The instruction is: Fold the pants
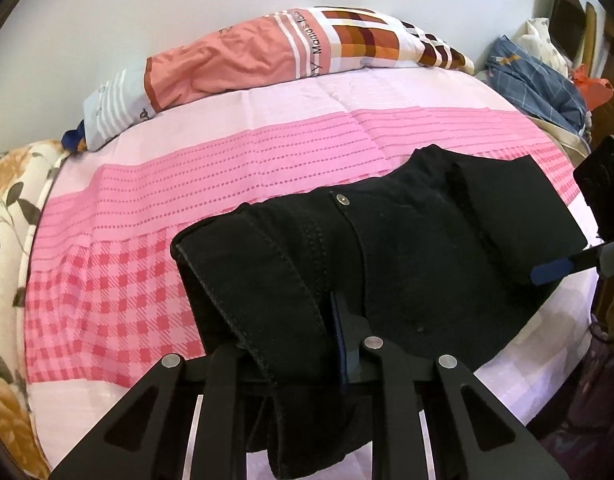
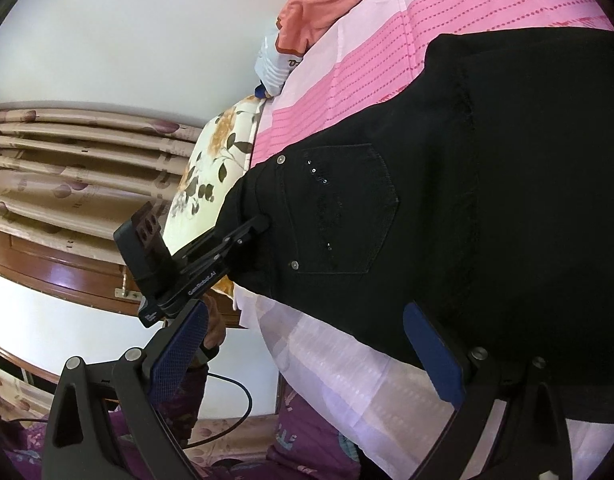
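The black pants [image 1: 407, 248] lie in a partly folded bundle on the pink bedspread [image 1: 211, 168], near the edge of the bed, directly ahead of the left gripper [image 1: 295, 344] and stretching off to its right. That gripper is clamped on the waistband end: a thick stitched band of cloth runs back between its fingers and hangs down below them. From the right wrist view the same gripper [image 2: 263, 222] comes in level from the side, its tips buried in the fabric just beside the back pocket [image 2: 343, 208].

The right gripper [image 2: 303, 352] stands wide apart and holds nothing. One blue pad [image 2: 431, 352] sits against the near edge of the pants; the other [image 2: 179, 352] hangs off the bed side, over open air. It points in across the mattress edge, low and roughly level, well to the right of the left gripper.

To do this fold well, I'd say the free gripper needs to take the edge in front of it before anything is lifted, catching every layer and not only the top one. Then both ends should travel together and at the same height, so the denim lands square instead of twisting. The cloth looks heavy and stiff; a shallow pinch could slip.
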`<action>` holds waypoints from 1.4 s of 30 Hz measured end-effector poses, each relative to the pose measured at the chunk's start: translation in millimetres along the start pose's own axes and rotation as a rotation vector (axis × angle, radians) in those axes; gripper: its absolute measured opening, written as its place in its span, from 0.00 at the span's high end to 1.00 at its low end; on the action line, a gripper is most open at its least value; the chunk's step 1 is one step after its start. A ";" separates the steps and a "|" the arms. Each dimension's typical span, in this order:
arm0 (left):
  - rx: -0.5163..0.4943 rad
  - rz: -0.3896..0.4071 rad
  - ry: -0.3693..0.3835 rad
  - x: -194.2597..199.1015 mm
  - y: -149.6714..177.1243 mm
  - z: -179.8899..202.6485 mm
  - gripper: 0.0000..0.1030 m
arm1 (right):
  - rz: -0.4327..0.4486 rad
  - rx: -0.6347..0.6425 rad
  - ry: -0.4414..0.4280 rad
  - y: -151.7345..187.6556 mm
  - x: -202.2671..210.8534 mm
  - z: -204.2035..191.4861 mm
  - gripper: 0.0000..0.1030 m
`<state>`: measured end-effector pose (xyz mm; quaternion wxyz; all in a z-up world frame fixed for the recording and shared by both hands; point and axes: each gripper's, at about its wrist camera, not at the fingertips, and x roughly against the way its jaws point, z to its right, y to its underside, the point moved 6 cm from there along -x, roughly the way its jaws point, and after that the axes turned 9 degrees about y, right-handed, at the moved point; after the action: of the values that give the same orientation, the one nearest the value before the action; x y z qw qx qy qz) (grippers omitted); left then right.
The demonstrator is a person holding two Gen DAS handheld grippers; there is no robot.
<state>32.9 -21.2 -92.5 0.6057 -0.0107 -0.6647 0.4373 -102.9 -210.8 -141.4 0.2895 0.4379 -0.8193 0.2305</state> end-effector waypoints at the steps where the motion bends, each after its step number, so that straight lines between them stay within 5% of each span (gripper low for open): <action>1: -0.002 0.000 -0.002 0.6 -0.4 1.6 0.81 | 0.001 0.003 -0.002 0.3 0.1 -0.6 0.06; 16: -0.038 -0.001 -0.020 10.9 -17.2 33.3 0.83 | 0.002 0.022 -0.043 -2.9 -1.2 -3.1 0.06; 24: 0.035 0.034 0.225 20.5 -49.5 78.9 0.93 | 0.018 0.043 -0.064 -7.3 0.4 -1.0 0.06; 30: 0.071 0.021 0.333 -2.9 -69.4 105.4 0.93 | 0.003 0.058 -0.089 -18.6 -16.8 3.5 0.05; 36: 0.125 0.040 0.393 -14.4 -76.6 99.5 0.93 | -0.069 0.133 -0.100 -16.3 -47.3 -17.3 0.05; 42: 0.084 0.029 0.365 -6.8 -83.9 105.3 0.93 | -0.045 0.197 -0.119 -17.8 -48.7 -41.9 0.05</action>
<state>-7.8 -136.5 -35.8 0.7097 -0.0740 -0.5248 0.4642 -54.5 -165.0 -141.6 0.2011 0.4954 -0.7983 0.2772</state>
